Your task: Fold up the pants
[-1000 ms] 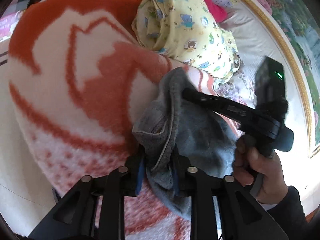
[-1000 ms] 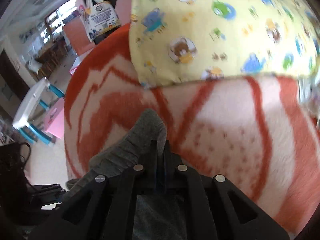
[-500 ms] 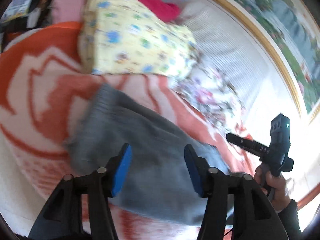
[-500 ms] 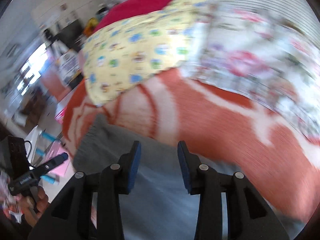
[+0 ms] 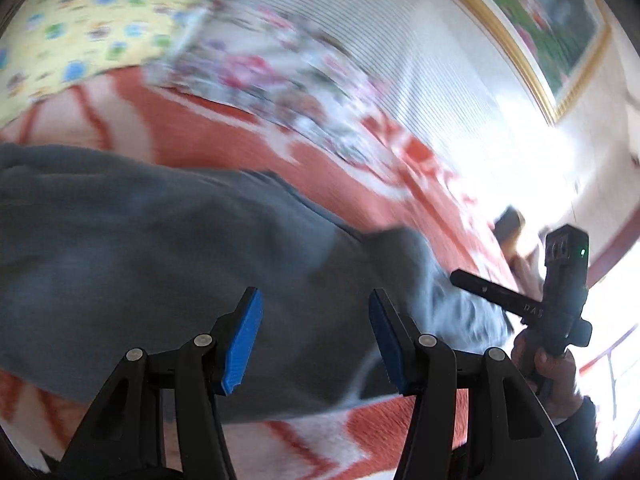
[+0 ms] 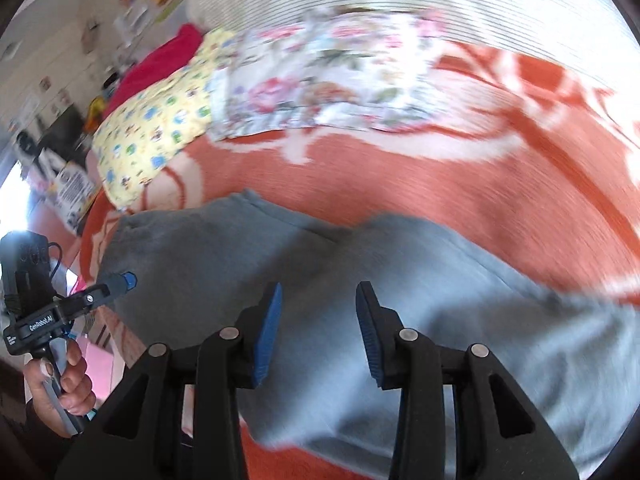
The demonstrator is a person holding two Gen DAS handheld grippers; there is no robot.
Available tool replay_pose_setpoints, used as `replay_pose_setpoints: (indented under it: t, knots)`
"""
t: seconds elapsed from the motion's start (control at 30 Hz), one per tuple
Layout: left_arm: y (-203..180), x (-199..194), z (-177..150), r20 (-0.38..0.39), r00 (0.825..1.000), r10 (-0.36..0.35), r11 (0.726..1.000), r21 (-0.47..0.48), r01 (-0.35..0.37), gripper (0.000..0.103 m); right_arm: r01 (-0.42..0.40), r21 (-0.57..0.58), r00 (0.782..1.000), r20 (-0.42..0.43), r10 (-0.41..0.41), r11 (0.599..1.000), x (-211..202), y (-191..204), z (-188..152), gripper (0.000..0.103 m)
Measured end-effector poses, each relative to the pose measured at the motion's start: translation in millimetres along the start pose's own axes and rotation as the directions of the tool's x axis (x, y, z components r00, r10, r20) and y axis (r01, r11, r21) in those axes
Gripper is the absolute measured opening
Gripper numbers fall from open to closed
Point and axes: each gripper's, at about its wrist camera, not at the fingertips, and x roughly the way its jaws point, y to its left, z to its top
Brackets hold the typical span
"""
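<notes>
Orange blanket [image 6: 400, 168] carries the grey pants [image 6: 320, 264] spread flat beneath both jaws; your left gripper [image 5: 316, 336] and right gripper [image 6: 318, 332] hover wide, empty, ready for a fold.

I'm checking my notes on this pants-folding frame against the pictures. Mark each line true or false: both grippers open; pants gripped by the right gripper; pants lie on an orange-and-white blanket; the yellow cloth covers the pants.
1. Both the left gripper and the right gripper are open. True.
2. The right gripper grips the grey pants. False: its jaws are apart and hold nothing.
3. The pants lie on the orange-and-white blanket. True.
4. The yellow printed cloth covers the pants. False: it lies apart, farther up the blanket.
</notes>
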Motion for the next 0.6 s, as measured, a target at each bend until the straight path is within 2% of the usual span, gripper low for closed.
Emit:
replay_pose_setpoints:
  t: [0.17,0.3,0.4,0.47,0.6]
  knots:
    - [-55,30,-13,-0.103,0.994,-0.039,0.987,0.151,0.055,0.056,0.075,0.059,0.997,0.032,-0.077,0.995,-40,-38,-35,0.043]
    - [-95,49,-29,-0.189,0.981,-0.033,0.951,0.296,0.089,0.057,0.137,0.014,0.990,0.018,-0.137,0.990,-63,-62,-59,0.043]
    - [-121,60,-41,-0.235,0.972,-0.008,0.908,0.406,0.106,0.059,0.175,-0.041,0.984,-0.012,-0.175,0.984,-71,-76,-75,0.043]
    - [-137,68,-49,-0.253,0.967,0.016,0.872,0.478,0.110,0.060,0.205,-0.124,0.977,-0.035,-0.211,0.971,-73,-80,-84,0.043]
    - [-163,87,-67,-0.279,0.956,0.088,0.776,0.621,0.109,0.060,0.269,-0.286,0.955,-0.043,-0.293,0.920,-71,-83,-99,0.044]
